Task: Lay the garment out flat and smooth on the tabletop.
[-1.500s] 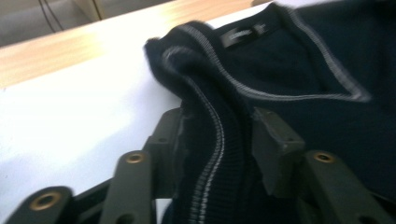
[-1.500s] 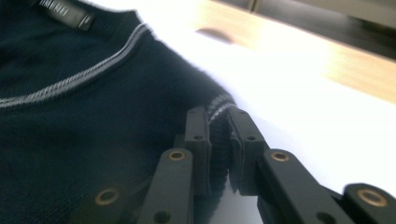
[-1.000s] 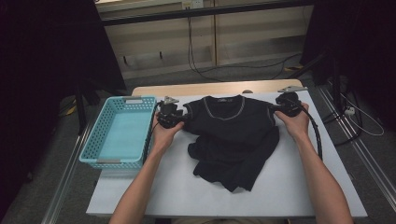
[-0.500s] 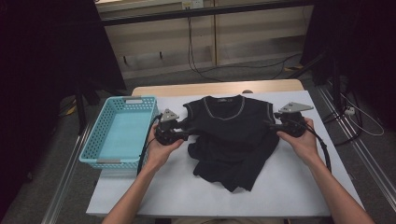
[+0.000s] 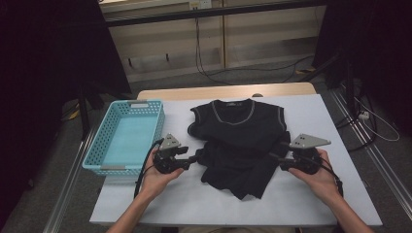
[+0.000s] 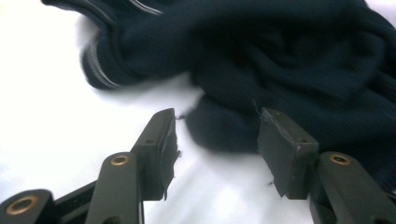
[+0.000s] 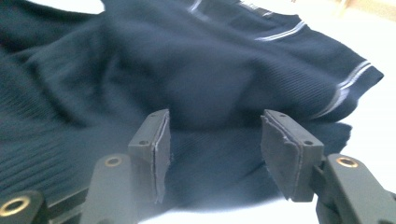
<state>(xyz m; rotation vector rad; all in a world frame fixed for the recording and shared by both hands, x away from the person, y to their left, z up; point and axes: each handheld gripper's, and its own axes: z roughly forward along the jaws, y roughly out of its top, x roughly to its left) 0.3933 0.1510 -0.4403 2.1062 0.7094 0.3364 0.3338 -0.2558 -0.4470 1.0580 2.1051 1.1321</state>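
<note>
Garment: black shirt [image 5: 240,141] rumpled mid-table beside basket [image 5: 127,137] | left gripper [image 5: 194,158], right gripper [image 5: 278,159]: jaws apart, just been opening, unclamped | Advice: pinch lower edges evenly, single layer.

The high view is dim and grainy, its surroundings sunk in near-black, with soft shadows under the hands on the pale table [image 5: 311,204]. In both gripper views the table glares white — blown out — while the dark shirt [image 6: 289,56] is soft and smeared. The near fingers [image 7: 289,154] stay fairly sharp.
</note>
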